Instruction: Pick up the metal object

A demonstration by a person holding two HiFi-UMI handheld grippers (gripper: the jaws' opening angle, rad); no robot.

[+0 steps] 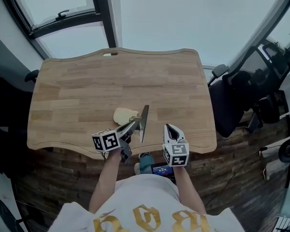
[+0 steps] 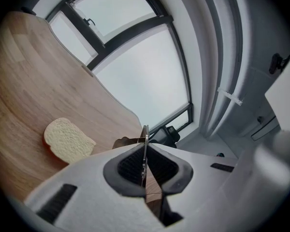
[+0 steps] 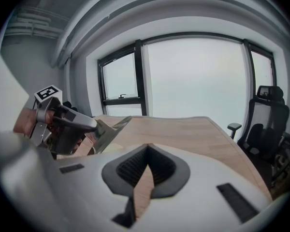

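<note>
Gripping the metal object (image 1: pixel 144 123) low down, the left gripper (image 1: pixel 131 126) had its jaws clamped on the thin sheet. From that gripper's own camera the piece showed only edge-on, a bright sliver between the dark pads (image 2: pixel 130 164), so its shape could not be read there. From above it looked like a flat, tapering blade slanting away from the person over the near part of the table (image 1: pixel 111 79). Its lower end was buried in the jaws, and I could not tell whether any of it touched the wood. Just to the left of the blade lay a slice of bread (image 1: pixel 123 115). Its near corner was covered by the gripper from above, though it lay plainly flat on the wood in the left gripper view. The right gripper (image 1: pixel 170 128) hung over the table's near edge, apart from the blade. Its jaws met at the tips with nothing between them, and only a wedge of wood showed through lower down. Its camera caught the left gripper side-on with the blade jutting toward the window (image 3: pixel 193 76). The hand (image 3: pixel 23 121) behind was mostly cut off at the frame's rim. A black chair (image 1: pixel 239 95) stood off the table's right end, part of it behind the tabletop.
</note>
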